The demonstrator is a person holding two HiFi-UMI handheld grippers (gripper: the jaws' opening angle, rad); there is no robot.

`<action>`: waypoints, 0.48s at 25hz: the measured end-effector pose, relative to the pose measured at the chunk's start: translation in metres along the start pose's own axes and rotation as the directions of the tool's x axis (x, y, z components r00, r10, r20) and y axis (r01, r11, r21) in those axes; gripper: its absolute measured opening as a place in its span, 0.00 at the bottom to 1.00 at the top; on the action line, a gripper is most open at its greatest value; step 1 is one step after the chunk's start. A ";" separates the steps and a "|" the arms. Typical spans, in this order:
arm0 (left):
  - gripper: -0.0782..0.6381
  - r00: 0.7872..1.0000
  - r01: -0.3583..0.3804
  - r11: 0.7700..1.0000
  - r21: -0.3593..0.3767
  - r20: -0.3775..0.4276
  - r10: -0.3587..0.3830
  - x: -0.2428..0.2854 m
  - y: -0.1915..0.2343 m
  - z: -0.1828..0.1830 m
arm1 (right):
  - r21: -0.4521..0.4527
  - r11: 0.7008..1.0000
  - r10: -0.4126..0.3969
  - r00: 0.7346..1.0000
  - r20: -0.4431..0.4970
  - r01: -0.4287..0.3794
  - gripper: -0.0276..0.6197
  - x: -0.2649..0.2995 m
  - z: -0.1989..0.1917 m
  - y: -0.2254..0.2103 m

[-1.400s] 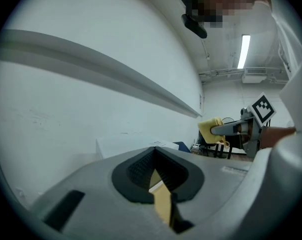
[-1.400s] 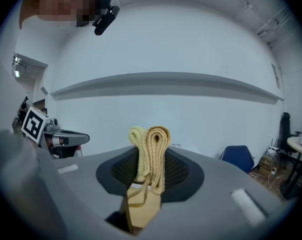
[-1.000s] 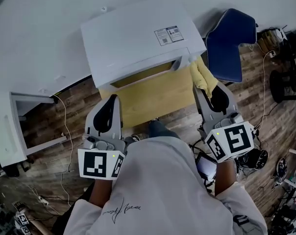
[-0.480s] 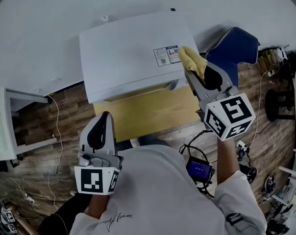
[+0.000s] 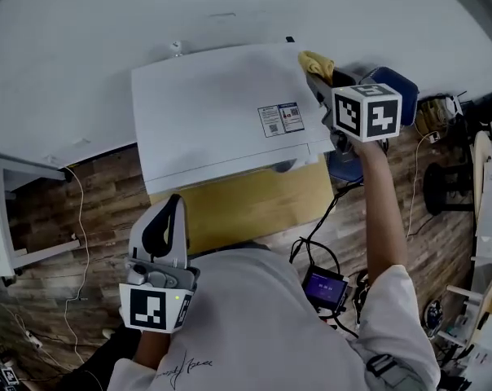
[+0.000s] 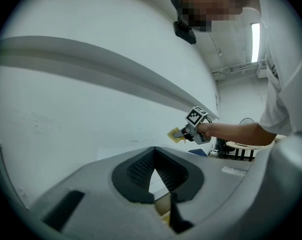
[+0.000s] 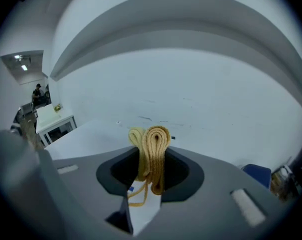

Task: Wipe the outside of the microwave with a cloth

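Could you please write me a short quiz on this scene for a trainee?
1. Which hand-held gripper holds the cloth? A: left. B: right.
2. True or false: the cloth is at the near left corner of the microwave.
3. Fill in: the microwave stands on a ___ table.
Key: 1. B, the right hand-held gripper. 2. False; it is at the far right corner. 3. Yellow.

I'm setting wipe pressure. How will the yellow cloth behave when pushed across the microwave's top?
Probably floppy: the cloth sits folded into soft loops in the right gripper, with a strand hanging loose. It looks light, and would likely bunch or drag rather than slide stiffly over the microwave, whose white top looks smooth.
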State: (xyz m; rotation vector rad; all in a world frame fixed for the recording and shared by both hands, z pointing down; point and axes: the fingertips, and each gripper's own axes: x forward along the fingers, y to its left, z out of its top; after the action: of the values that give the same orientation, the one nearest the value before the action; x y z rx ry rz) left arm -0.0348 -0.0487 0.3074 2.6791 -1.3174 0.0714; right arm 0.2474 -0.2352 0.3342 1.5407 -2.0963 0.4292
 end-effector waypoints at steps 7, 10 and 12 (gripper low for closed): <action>0.10 1.000 -0.004 1.000 -0.025 -0.017 0.004 0.004 0.003 -0.008 | 0.091 0.996 0.021 0.989 -0.146 -0.007 0.21 0.053 0.015 -0.047; 0.10 1.000 -0.011 0.999 -0.031 -0.028 0.010 0.007 0.005 -0.010 | 0.125 0.991 0.088 0.959 -0.268 -0.055 0.23 0.070 0.010 -0.055; 0.10 0.999 -0.012 0.999 -0.031 -0.033 0.011 0.009 0.006 -0.011 | 0.170 0.982 0.130 0.940 -0.315 -0.079 0.23 0.078 0.008 -0.057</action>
State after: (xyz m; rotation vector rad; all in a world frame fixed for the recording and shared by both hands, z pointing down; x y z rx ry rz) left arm -0.0338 -0.0582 0.3200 2.6326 -1.3136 0.0948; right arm 0.2810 -0.3192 0.3691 1.3354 -1.9260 0.8438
